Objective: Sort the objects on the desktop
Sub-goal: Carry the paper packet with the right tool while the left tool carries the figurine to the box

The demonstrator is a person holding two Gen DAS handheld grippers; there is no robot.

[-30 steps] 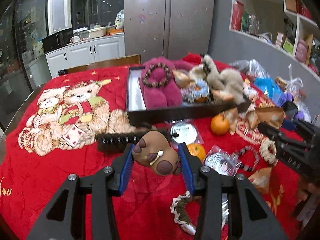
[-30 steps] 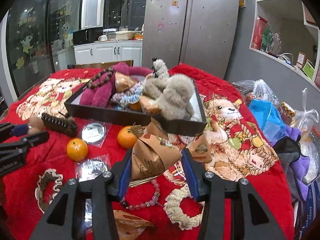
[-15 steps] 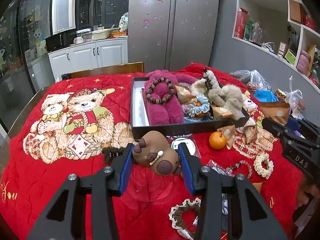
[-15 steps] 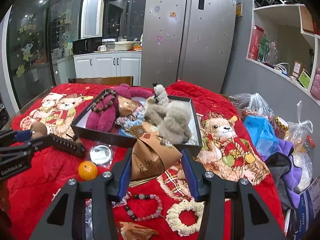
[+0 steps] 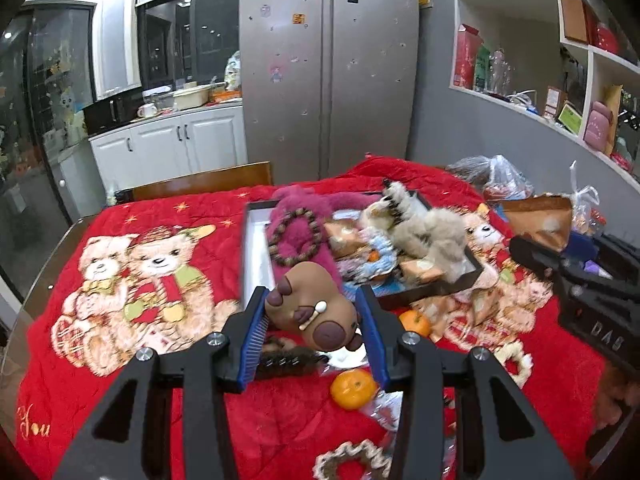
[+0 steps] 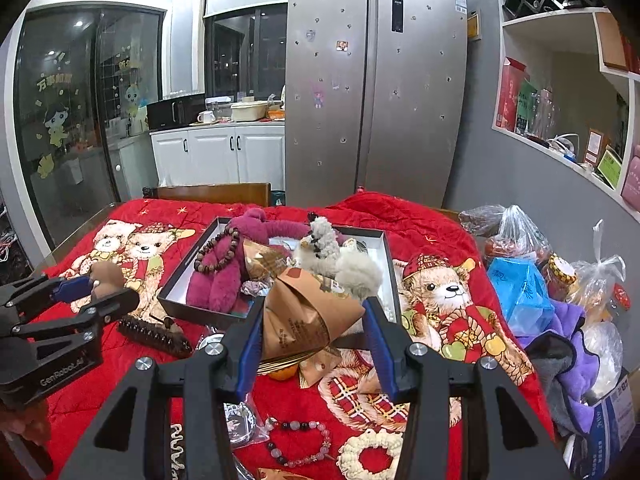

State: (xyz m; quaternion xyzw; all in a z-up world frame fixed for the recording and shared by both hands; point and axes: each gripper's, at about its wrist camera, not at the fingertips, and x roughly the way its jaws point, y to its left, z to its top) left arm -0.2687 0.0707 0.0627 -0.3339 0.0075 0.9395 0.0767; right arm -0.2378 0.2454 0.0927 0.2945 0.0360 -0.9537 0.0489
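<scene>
My left gripper [image 5: 314, 334] is shut on a brown capybara toy [image 5: 310, 306], held above the red blanket just in front of the black tray [image 5: 424, 288]. My right gripper [image 6: 316, 344] is shut on a brown paper packet [image 6: 304, 312], also lifted in front of the tray [image 6: 172, 296]. The tray holds a magenta plush [image 6: 218, 284], a wooden bead bracelet [image 6: 216, 250], a grey-white plush [image 6: 348, 264] and more packets. From the right wrist view the left gripper [image 6: 86, 292] with the toy shows at the left edge.
On the red blanket lie oranges [image 5: 354, 388], a dark brush [image 6: 154, 334], a bead bracelet [image 6: 298, 442], crocheted rings [image 6: 370, 454] and packets. Plastic bags and cloths [image 6: 560, 308] crowd the right side. A wooden chair back [image 6: 208, 192] stands behind the table.
Both grippers have risen with their loads, so the tray and the table items sit lower and smaller in both views. Grips are unchanged.
</scene>
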